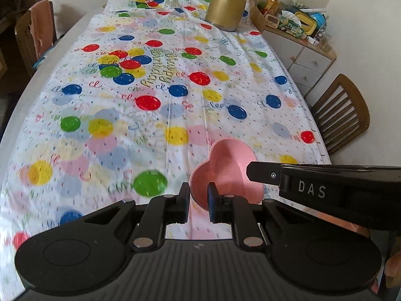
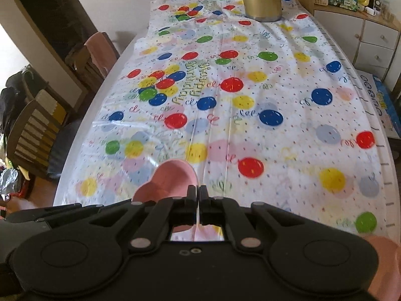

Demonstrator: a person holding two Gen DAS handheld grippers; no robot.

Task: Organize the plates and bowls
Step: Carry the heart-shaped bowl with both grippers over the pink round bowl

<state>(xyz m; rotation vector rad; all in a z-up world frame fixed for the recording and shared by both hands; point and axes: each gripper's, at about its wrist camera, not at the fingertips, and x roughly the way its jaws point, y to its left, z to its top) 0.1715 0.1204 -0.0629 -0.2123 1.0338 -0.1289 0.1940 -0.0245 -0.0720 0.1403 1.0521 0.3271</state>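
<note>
A pink heart-shaped bowl [image 1: 225, 165] is held just above the balloon-print tablecloth [image 1: 155, 100] near the table's front edge. My left gripper [image 1: 198, 198] has its jaws closed on the bowl's near-left rim, with a small gap filled by the rim. My right gripper [image 2: 198, 195] has its jaws pressed together beside the bowl's right rim [image 2: 173, 178]; whether they pinch the rim is hidden. The right gripper's black body, marked DAS, reaches in from the right in the left wrist view [image 1: 325, 188].
A gold thermos jug [image 1: 226, 5] stands at the table's far end. A wooden chair [image 1: 340, 110] is at the right, another chair [image 1: 35, 32] at the far left. A drawer cabinet [image 1: 300, 60] with clutter stands against the wall on the right.
</note>
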